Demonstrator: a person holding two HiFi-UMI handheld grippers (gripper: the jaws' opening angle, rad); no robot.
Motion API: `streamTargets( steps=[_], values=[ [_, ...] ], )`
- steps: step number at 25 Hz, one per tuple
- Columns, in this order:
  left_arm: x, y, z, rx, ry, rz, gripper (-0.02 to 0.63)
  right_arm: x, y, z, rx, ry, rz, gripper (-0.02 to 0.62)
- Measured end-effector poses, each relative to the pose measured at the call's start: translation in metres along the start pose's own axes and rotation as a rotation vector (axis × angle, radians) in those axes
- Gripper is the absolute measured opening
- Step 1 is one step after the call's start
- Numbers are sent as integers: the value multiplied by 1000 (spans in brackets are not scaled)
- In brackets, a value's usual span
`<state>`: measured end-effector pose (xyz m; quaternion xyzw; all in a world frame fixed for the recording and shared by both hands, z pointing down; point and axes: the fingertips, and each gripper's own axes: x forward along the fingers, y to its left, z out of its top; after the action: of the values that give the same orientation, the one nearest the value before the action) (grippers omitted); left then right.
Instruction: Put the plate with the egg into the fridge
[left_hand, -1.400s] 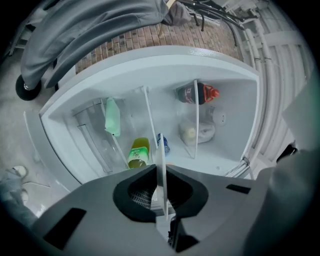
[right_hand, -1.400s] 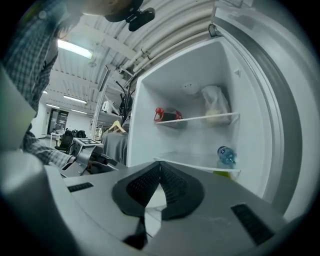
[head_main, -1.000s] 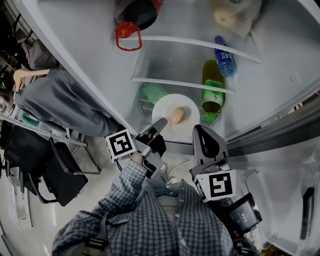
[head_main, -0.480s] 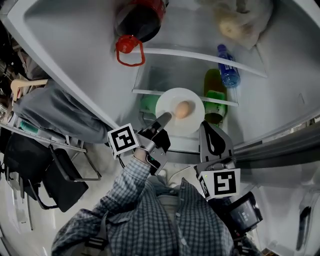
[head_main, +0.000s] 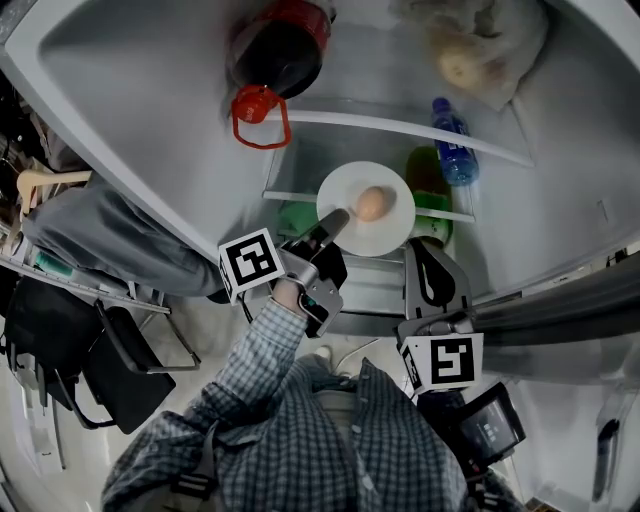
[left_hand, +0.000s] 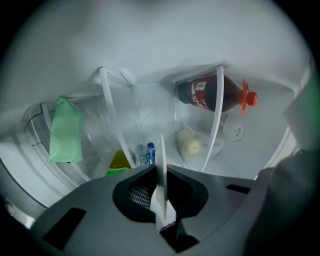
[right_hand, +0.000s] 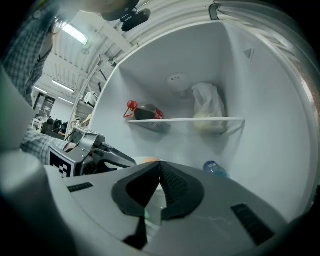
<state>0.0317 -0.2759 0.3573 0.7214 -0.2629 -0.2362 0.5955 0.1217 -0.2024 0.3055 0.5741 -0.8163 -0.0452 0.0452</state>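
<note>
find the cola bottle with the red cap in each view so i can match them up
Head view: cola bottle at the top, left of centre, red cap nearest the camera.
Left gripper view: upper right of centre, cap pointing right.
Right gripper view: small, left of centre, lying on the shelf.
Shared landmark: the white bag on that same shelf shows in all three.

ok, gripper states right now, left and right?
Left gripper: closed on the rim of the white plate, which carries the egg.
Right gripper: closed, holding nothing.
</note>
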Motion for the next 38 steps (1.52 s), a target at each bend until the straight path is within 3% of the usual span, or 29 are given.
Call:
streamTargets(
  steps=[8,16,24,26,30,38],
  values=[
    [11,2,1,1,-8,23,25,15,-4,-8,-241,59,-16,5],
    [30,4,-6,-10,29,12,25,19,-6,-11,-302,100,-14,6],
    [47,2,10,-6,34,1,25,27,-8,-26,-444,194,-16,8],
    [50,3,12,-5,37,7,25,29,-6,-32,-478,218,-6,40],
    [54,8,15,-22,38,15,25,36,-4,-44,-613,269,15,86],
    [60,12,19,-29,49,37,25,53,0,-58,-916,312,5,89]
  ],
)
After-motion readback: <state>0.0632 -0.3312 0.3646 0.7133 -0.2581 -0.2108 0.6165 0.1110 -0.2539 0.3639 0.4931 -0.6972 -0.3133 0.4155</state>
